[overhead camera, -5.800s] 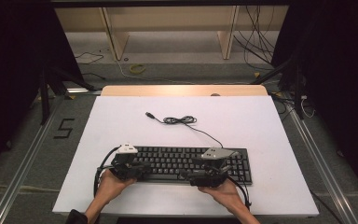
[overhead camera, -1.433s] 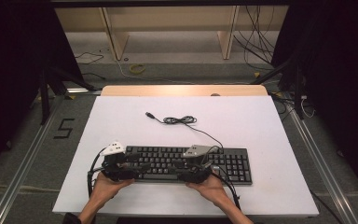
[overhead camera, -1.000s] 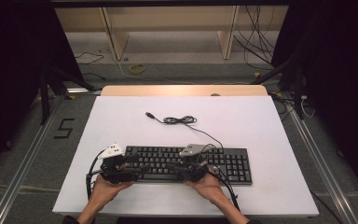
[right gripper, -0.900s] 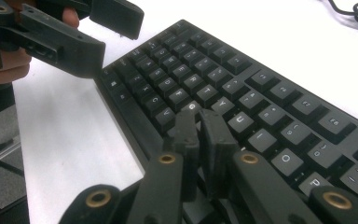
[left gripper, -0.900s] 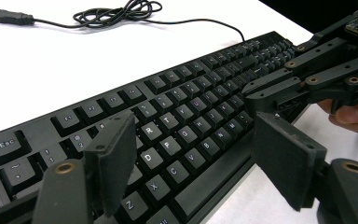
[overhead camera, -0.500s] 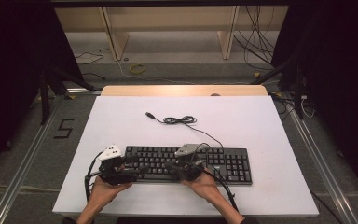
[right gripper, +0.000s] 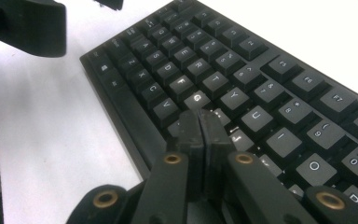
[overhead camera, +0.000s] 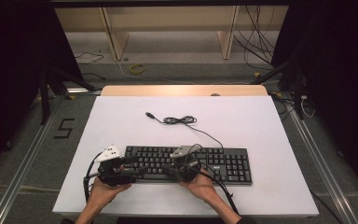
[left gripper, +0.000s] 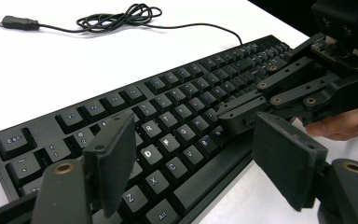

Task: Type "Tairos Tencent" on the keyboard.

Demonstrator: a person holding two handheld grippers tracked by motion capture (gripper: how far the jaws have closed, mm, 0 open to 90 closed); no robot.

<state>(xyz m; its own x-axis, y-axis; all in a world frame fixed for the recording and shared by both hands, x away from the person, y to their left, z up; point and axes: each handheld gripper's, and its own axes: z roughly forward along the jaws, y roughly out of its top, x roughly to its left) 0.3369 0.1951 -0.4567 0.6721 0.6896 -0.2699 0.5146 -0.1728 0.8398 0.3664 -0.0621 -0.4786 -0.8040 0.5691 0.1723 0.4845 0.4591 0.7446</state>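
At the near edge of the white table (overhead camera: 261, 121) lies the black keyboard (overhead camera: 223, 163), its long side toward the person, and both grippers work over its left half. The right gripper (right gripper: 199, 126) has its jaws pressed flat together with nothing between them, having just been closing, and its joined tip sits down among the home-row keys near H and J. The risk, as I judge it, is that this blunt tip bridges two keycaps and presses both, or slides off toward G or U if the hand tilts. The left gripper (left gripper: 191, 163) hangs with its jaws wide apart and empty over the D, F and C keys, low enough that a small dip could catch a keycap edge or nudge the board. The two tools are also close, so a sideways reach could knock them together. The keyboard is a full-size board with a number pad; its thin cable (overhead camera: 179, 120) lies coiled behind it, the USB plug (overhead camera: 150, 115) free.
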